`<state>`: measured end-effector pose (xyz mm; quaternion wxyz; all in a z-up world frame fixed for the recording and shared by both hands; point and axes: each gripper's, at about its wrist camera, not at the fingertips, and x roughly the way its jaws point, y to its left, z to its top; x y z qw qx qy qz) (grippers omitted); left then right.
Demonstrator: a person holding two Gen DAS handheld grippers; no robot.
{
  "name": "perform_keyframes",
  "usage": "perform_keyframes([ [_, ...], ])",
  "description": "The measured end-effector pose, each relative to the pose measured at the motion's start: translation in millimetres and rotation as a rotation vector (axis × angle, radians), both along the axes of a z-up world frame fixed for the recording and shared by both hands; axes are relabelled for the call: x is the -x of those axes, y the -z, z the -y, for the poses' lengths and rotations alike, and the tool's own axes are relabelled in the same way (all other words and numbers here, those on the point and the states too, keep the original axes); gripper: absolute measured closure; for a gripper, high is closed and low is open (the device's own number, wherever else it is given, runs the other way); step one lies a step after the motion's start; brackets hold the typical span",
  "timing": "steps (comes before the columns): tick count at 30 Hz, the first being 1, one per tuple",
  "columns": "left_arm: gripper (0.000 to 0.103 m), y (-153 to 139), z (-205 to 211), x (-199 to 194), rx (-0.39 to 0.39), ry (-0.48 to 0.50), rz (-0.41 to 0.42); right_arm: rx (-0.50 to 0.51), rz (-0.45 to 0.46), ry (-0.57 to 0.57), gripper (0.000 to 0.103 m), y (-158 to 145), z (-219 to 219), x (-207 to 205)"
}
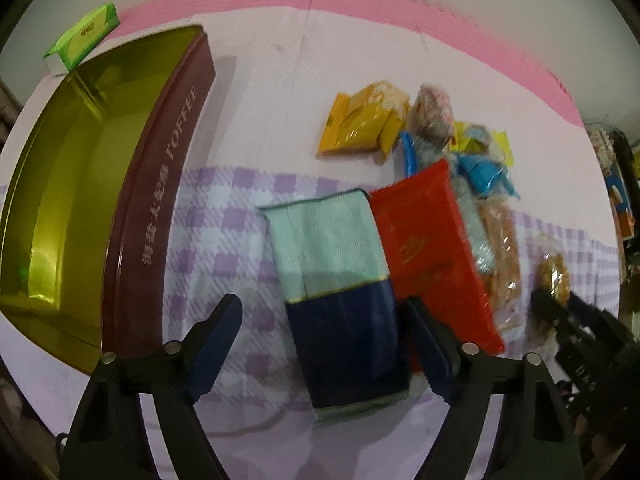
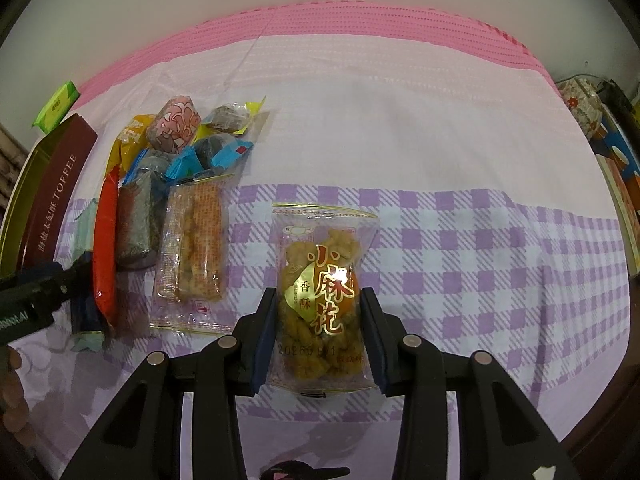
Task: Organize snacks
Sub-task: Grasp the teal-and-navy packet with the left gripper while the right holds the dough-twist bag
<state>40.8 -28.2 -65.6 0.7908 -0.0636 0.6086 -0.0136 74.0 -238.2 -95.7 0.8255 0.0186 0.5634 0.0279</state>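
My left gripper (image 1: 322,312) is open, its fingers either side of a mint-and-navy snack packet (image 1: 340,276) lying on the cloth. A red packet (image 1: 430,252) lies right beside it. The open toffee tin (image 1: 72,184) with a gold inside stands to the left. My right gripper (image 2: 318,300) has its fingers close against both sides of a clear bag of fried dough twists (image 2: 322,292); whether it grips is unclear. A heap of wrapped snacks (image 2: 184,148) lies at the left of the right wrist view, with a long clear packet (image 2: 196,256).
A green box (image 1: 82,36) lies behind the tin. Yellow packets (image 1: 364,120) and blue wrappers (image 1: 480,172) lie at the back of the heap. The checked purple cloth (image 2: 480,248) covers the near surface, a pink mat (image 2: 360,24) the far edge. Clutter stands at the right edge (image 2: 612,168).
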Motion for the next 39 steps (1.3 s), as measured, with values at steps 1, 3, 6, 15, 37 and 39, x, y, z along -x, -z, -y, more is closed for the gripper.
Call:
perform_keyframes([
  [1,0.024,1.3,-0.8,2.1,-0.002,0.003,-0.005,0.000,0.000,0.000,0.065,-0.2,-0.1,-0.2],
  [3,0.024,2.5,-2.4,4.8,-0.007,0.007,-0.005,0.000,0.000,0.000,0.065,-0.2,-0.1,0.0],
  [6,0.024,3.8,-2.0,8.3,-0.020,0.021,-0.010,0.000,-0.001,-0.002,0.065,-0.3,-0.2,-0.2],
  [15,0.024,5.5,-4.8,11.6,-0.080,0.046,-0.012,-0.006,-0.002,-0.001,0.065,0.6,0.1,0.3],
  [37,0.052,-1.3,8.7,1.1,-0.088,0.099,-0.027,0.000,-0.004,-0.004,0.064,1.8,-2.9,0.5],
  [39,0.052,-4.8,6.8,4.9,-0.082,0.107,-0.023,0.002,-0.004,-0.004,0.064,2.2,-3.2,0.8],
])
